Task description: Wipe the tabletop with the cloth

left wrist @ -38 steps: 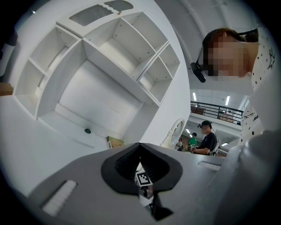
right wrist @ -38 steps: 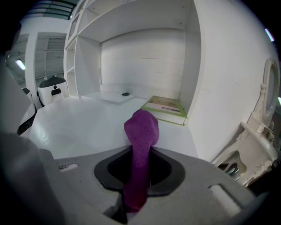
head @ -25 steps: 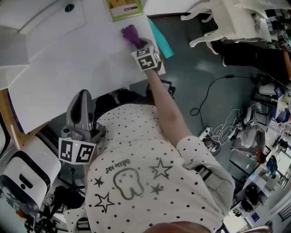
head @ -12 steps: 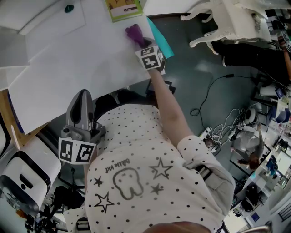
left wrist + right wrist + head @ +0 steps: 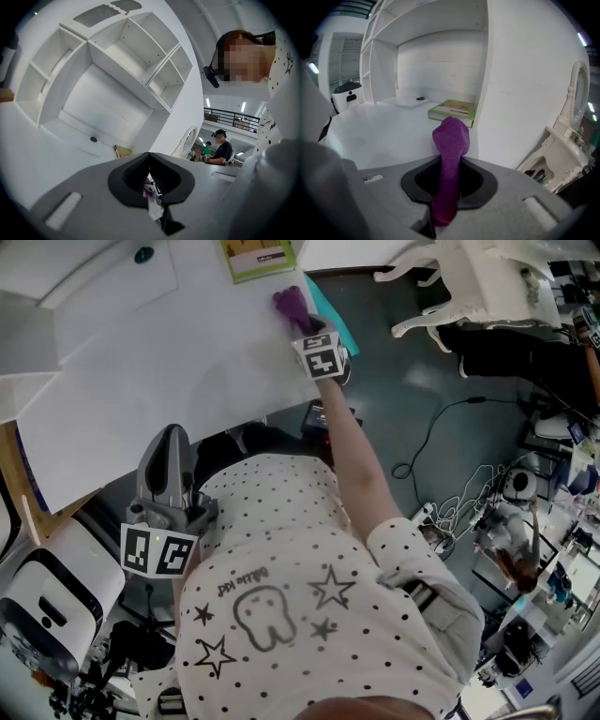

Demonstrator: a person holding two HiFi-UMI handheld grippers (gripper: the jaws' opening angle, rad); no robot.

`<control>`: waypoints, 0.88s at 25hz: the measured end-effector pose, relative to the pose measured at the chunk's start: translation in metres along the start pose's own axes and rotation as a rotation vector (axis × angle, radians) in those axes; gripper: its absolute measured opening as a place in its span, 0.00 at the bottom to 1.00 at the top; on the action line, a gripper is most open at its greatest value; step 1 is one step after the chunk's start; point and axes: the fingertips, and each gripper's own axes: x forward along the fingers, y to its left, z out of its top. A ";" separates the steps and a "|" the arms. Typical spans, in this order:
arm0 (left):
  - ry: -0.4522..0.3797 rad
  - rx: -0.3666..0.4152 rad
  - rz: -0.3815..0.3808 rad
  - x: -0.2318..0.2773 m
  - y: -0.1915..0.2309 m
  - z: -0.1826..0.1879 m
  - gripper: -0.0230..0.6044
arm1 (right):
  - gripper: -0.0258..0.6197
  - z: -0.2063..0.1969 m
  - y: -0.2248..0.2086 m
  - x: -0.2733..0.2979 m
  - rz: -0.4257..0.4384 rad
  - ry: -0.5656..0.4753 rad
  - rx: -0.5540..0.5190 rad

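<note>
A purple cloth (image 5: 289, 304) rests on the white tabletop (image 5: 169, 352) near its far right corner, and my right gripper (image 5: 302, 324) is shut on it. In the right gripper view the cloth (image 5: 451, 136) stands up out of the shut jaws of the right gripper (image 5: 450, 161), with the tabletop (image 5: 384, 126) beyond. My left gripper (image 5: 171, 435) hangs by the person's body, just off the table's near edge. It is shut with nothing in it. In its own view the left gripper (image 5: 150, 161) points up toward white shelves.
A green book (image 5: 258, 257) lies just beyond the cloth and also shows as the book (image 5: 452, 110) ahead. A teal strip (image 5: 330, 320) runs along the table's right edge. A white ornate chair (image 5: 469, 287) and floor cables (image 5: 441, 427) are to the right. A white machine (image 5: 47, 601) stands lower left.
My right gripper has slid the purple cloth away and to the right, closer to the green book and the table corner. The left gripper has not moved.
</note>
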 end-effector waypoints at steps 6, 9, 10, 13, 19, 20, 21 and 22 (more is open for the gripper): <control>0.000 -0.003 -0.001 -0.004 0.003 -0.002 0.03 | 0.14 -0.007 -0.023 -0.004 -0.057 0.009 0.057; -0.005 -0.002 -0.002 -0.008 0.007 -0.001 0.03 | 0.14 -0.009 -0.031 -0.004 -0.087 0.018 0.075; -0.007 -0.002 -0.002 -0.010 0.007 -0.001 0.03 | 0.14 -0.010 -0.033 -0.005 -0.097 0.021 0.080; -0.016 -0.001 -0.003 -0.016 0.012 0.002 0.03 | 0.14 -0.012 -0.039 -0.006 -0.128 0.028 0.100; -0.003 -0.013 -0.020 -0.035 0.031 0.007 0.03 | 0.14 0.004 -0.024 -0.020 -0.144 -0.023 0.221; 0.002 -0.019 -0.026 -0.039 0.035 0.009 0.03 | 0.14 0.014 -0.011 -0.025 -0.134 -0.050 0.218; 0.008 -0.024 -0.034 -0.042 0.038 0.011 0.03 | 0.14 0.025 0.005 -0.030 -0.123 -0.078 0.214; 0.013 -0.029 -0.043 -0.046 0.042 0.014 0.03 | 0.14 0.034 0.023 -0.036 -0.113 -0.106 0.217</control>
